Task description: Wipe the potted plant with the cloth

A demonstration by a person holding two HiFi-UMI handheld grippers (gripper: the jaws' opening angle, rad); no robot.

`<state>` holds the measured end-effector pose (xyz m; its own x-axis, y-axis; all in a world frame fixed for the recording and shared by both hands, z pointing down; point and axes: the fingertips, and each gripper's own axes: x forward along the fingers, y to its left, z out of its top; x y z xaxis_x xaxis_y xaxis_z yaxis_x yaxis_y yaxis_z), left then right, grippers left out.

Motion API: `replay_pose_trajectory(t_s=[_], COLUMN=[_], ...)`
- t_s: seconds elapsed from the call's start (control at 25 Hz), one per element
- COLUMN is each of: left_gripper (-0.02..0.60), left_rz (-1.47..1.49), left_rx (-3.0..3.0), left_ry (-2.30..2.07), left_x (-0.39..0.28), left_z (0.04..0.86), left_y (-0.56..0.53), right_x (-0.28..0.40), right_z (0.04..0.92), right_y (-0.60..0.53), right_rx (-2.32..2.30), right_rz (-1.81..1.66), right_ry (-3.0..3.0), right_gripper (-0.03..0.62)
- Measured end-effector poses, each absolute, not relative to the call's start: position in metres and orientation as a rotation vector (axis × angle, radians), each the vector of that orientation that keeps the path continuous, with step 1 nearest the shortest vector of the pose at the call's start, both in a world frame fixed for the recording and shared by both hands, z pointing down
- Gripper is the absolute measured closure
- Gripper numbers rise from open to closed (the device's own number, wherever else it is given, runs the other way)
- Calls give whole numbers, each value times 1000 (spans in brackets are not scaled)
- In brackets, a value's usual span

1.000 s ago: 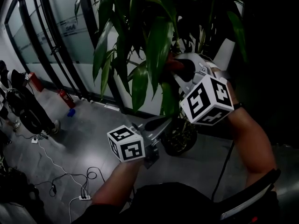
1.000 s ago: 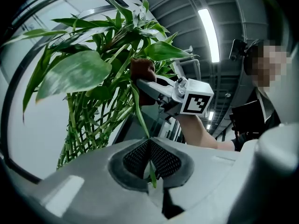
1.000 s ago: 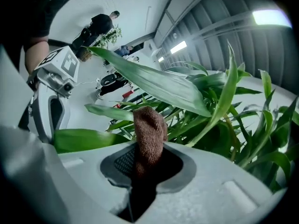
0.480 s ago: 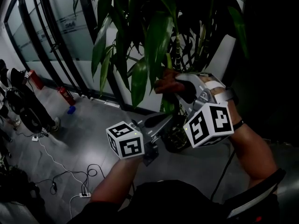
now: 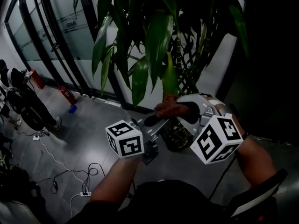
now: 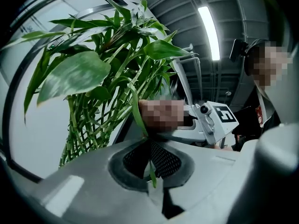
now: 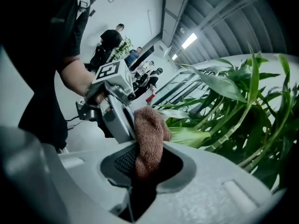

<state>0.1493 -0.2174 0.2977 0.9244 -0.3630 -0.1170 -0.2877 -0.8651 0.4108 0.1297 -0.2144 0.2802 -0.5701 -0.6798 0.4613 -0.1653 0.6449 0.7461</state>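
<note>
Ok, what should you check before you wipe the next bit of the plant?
1. Cloth pinched in the right gripper: ok.
2. Left gripper shut on the tip of a leaf: ok.
3. Cloth pressed against that leaf: cannot tell; they sit very close, but contact is unclear.
4. Leaf looks whole, not torn: ok.
5. Cables on the floor lie off to the left, apart from the pot: ok.

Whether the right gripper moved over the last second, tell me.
Yes. The right gripper, shut on the cloth, dropped from among the leaves toward the pot.
</note>
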Motion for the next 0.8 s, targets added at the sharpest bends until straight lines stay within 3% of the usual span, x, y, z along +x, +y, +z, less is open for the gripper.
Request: replay_pose_trajectory(t_s=[0.24, 0.56, 0.8], left_gripper=[563, 563, 563], left_rz=[-272, -281, -283], left_rx=[2688, 2693, 2693], left_ry=[-481, -479, -481], left_x=[149, 152, 153], left_z=[299, 296, 296], left_y=[-219, -217, -217], right_x=[134, 145, 139], right_z=[279, 197, 200], right_y=[-201, -260, -280], right_rx=[543, 961, 1027], right_rz=[-779, -1076, -1150], right_ry=[-2109, -2007, -1955], right_gripper=[530, 530, 530])
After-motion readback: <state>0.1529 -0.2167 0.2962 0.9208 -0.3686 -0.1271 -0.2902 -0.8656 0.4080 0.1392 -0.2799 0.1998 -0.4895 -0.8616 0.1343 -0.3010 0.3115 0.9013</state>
